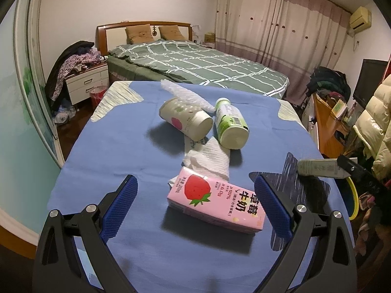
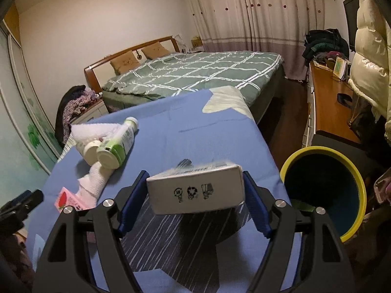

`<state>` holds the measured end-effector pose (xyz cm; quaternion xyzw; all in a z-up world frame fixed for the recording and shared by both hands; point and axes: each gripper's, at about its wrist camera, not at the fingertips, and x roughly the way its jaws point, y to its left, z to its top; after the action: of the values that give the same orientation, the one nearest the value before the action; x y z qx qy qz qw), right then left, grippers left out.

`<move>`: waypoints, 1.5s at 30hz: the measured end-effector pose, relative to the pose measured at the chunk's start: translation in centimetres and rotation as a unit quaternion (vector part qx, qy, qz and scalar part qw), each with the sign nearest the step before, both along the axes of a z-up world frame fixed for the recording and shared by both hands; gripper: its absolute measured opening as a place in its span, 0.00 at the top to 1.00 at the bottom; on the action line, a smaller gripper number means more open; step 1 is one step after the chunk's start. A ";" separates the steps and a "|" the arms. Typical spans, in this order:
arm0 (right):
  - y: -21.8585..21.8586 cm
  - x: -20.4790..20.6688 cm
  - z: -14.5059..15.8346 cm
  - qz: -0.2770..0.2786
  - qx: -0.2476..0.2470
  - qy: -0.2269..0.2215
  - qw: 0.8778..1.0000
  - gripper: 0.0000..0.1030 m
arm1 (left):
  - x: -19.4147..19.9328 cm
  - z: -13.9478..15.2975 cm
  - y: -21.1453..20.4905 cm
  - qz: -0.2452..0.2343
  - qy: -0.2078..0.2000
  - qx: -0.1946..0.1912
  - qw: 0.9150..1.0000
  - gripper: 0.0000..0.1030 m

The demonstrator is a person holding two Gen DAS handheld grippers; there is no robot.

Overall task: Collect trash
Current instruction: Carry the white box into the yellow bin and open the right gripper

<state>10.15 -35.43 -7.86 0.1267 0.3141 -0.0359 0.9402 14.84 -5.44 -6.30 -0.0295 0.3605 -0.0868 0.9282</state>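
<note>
My right gripper (image 2: 195, 183) is shut on a white carton (image 2: 195, 191), held above the blue-covered table (image 2: 207, 127) with its end face toward the camera. To its right stands a yellow-rimmed bin (image 2: 325, 190), its mouth open. In the left wrist view my left gripper (image 1: 195, 195) is open, its blue pads on either side of a pink strawberry milk carton (image 1: 215, 202) lying on the table. Behind that lie a crumpled paper towel (image 1: 210, 163), a paper cup (image 1: 185, 118) on its side, a green-labelled bottle (image 1: 232, 124) and bubble wrap (image 1: 185, 92). The white carton (image 1: 317, 168) also shows at the right.
A bed with a green checked cover (image 1: 195, 63) stands beyond the table. A nightstand piled with clothes (image 1: 85, 73) is at the left. A wooden desk (image 2: 330, 105) with clutter and a person in a cream puffy jacket (image 2: 371, 56) are at the right.
</note>
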 end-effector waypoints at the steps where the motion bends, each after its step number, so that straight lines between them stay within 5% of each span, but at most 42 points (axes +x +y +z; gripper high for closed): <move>1: -0.1 -0.2 0.1 -0.001 0.000 -0.003 1.000 0.31 | -0.1 0.0 -0.1 -0.001 0.000 0.000 1.000 0.08; 14: -2.7 -1.3 1.6 -0.031 0.005 -0.025 0.999 0.31 | -0.3 0.2 -0.5 -0.005 0.000 0.003 1.000 0.08; 22: -7.9 -2.2 1.2 -0.130 -0.008 -0.032 0.991 0.31 | -0.3 0.1 -1.1 -0.010 0.003 0.006 1.000 0.08; 33: -15.5 -1.9 -3.0 -0.256 -0.005 0.014 0.967 0.30 | -0.2 -0.4 -2.4 -0.021 0.011 0.012 1.000 0.08; 37: -16.0 -1.9 -3.9 -0.269 0.005 0.015 0.963 0.21 | -0.3 -0.5 -2.7 -0.023 0.012 0.016 1.000 0.08; 45: -12.4 -0.8 -4.8 -0.222 0.004 0.013 0.975 0.20 | -0.5 -1.9 -4.0 -0.036 0.028 0.021 0.999 0.08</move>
<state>9.34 -47.83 -12.63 0.1966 0.2905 -0.2445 0.9040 14.31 -9.43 -8.17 0.0009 0.3886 -0.1113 0.9147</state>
